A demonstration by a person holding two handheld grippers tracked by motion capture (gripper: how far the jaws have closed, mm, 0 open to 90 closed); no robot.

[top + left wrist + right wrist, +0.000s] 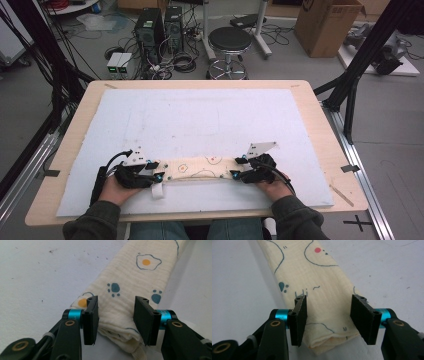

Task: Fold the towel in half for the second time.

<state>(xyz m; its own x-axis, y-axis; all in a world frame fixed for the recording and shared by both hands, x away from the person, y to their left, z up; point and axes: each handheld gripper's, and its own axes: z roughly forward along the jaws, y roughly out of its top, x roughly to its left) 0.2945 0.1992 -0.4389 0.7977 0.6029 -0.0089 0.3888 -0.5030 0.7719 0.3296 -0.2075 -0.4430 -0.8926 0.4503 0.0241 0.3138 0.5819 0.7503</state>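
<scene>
The cloth point(200, 167) lies folded into a long narrow strip across the near part of the tabletop point(75, 125), on a white mat point(200, 120), running left to right. It looks like a folding job caught between folds: each end of the strip sits between a claw's jaws, and neither end is pinched yet. The next move, I'd guess, calls for both claws to close on the ends together, then lift or bring one end over to the other.

The left claw point(116, 317) is wide open, straddling the left end; the right claw point(334, 320) is likewise open over the right end. Both hands rest low near the table's near edge, forearms coming in from below, claws pointing inward toward each other.
</scene>
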